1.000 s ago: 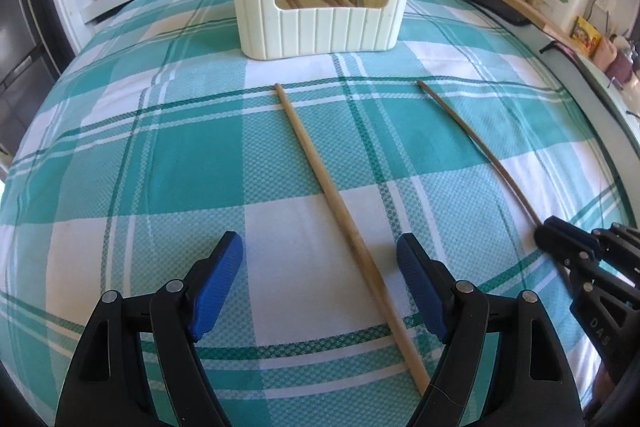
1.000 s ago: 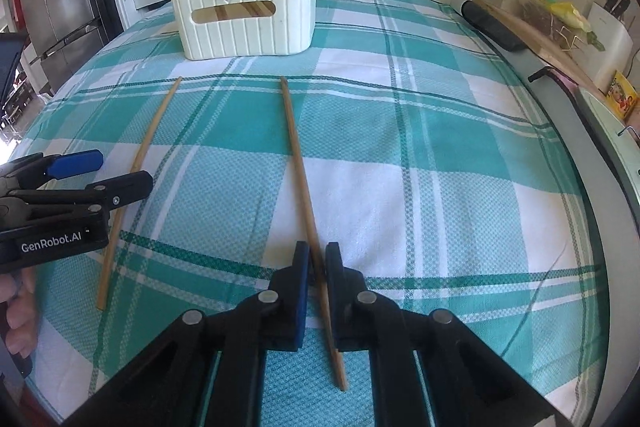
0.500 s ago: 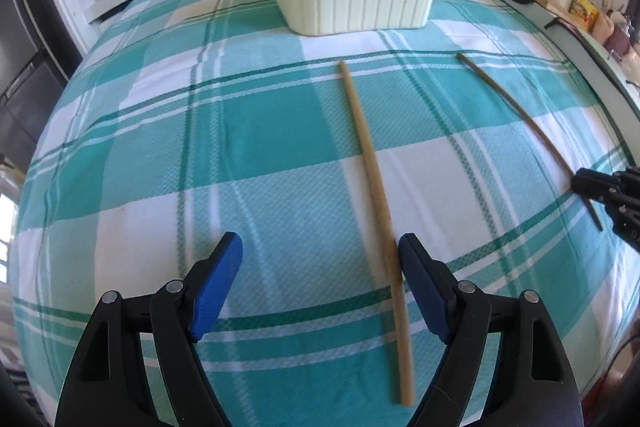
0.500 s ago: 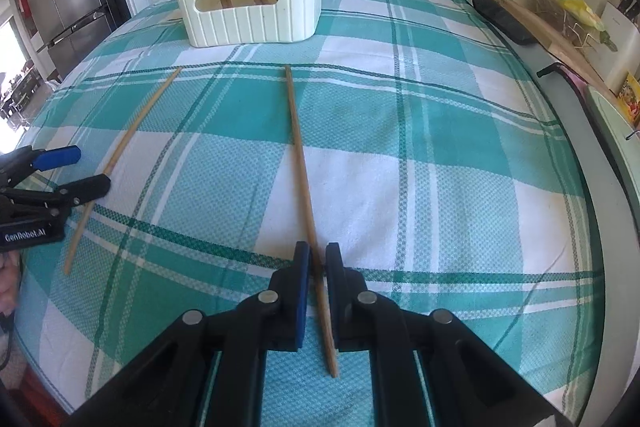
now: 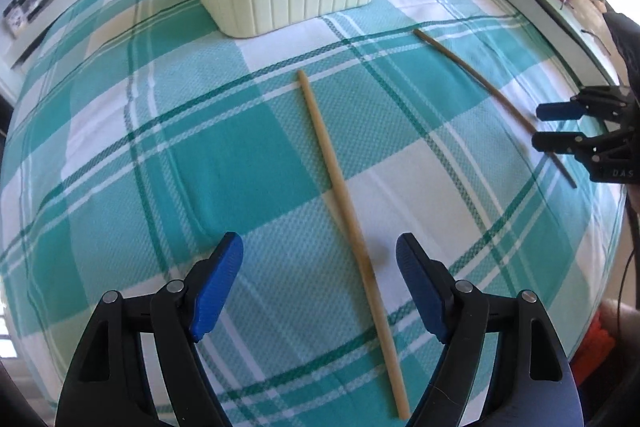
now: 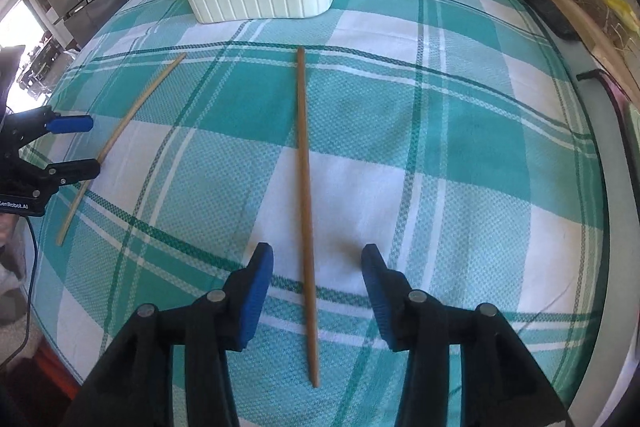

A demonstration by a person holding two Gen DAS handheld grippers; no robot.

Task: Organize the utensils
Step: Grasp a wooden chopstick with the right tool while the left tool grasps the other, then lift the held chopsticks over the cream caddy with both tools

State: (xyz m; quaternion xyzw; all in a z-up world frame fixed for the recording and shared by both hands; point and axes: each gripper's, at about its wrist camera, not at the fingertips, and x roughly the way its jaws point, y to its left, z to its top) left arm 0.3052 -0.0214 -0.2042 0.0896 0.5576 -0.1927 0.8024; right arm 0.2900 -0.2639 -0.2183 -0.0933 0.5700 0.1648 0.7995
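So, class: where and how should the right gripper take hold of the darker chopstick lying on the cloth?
Grip the darker chopstick on its near, thicker half, coming from above with a pad on each long side. It lies flat on the cloth, already between the open right gripper.

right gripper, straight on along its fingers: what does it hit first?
Probably the darker chopstick, which lies on the checked tablecloth between the open fingers of the right gripper. Nothing else is in line; height above it is unclear.
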